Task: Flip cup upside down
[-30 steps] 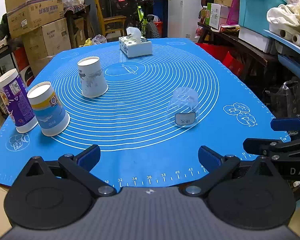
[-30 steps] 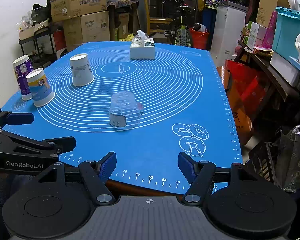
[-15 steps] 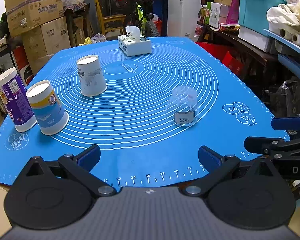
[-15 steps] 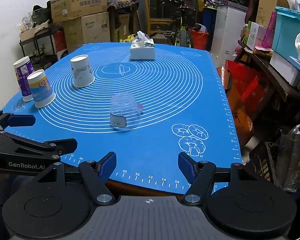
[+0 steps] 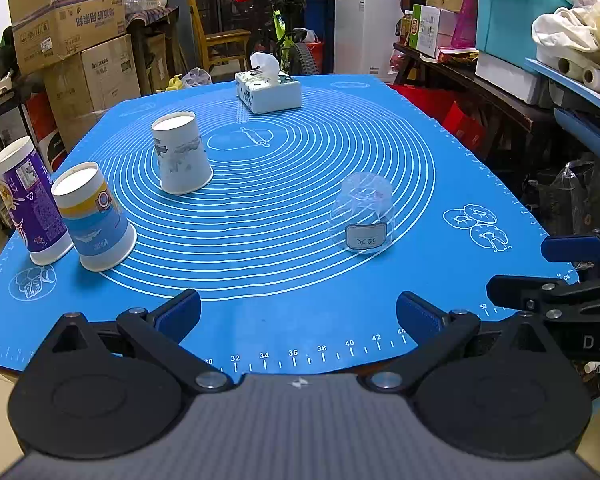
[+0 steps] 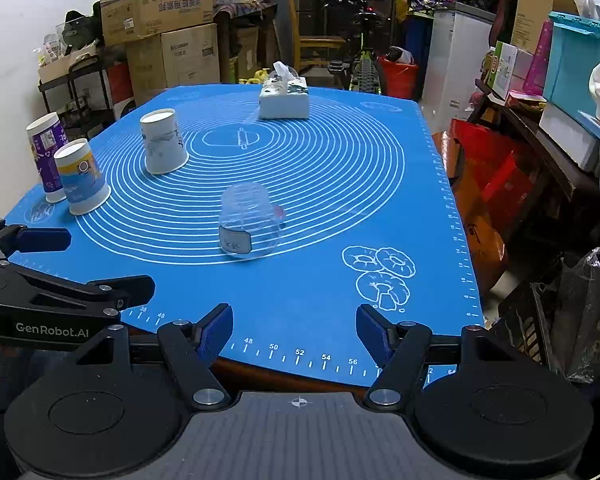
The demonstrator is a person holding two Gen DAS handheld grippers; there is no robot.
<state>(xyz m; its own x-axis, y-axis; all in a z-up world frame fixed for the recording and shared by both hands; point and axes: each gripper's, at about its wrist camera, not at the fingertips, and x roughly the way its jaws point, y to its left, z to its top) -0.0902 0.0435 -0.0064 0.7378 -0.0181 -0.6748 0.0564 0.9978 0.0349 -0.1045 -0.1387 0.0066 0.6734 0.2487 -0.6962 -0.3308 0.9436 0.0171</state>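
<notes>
A clear plastic cup (image 5: 362, 214) with a small label stands mouth down on the blue mat (image 5: 292, 320); it also shows in the right wrist view (image 6: 250, 222). Three paper cups stand mouth down at the left: a white one (image 5: 180, 158), a blue and yellow one (image 5: 94, 218) and a purple one (image 5: 30, 202). My left gripper (image 5: 298, 314) is open and empty at the mat's near edge. My right gripper (image 6: 294, 332) is open and empty at the near edge, to the right of the left one.
A tissue box (image 5: 268, 88) sits at the far end of the mat. Cardboard boxes (image 5: 72, 32) stand at the back left. A cluttered shelf with a teal bin (image 5: 516, 12) runs along the right. A bicycle (image 6: 364, 52) stands behind the table.
Both grippers have shifted very slightly; the view has barely changed. Nothing on the mat has moved.
</notes>
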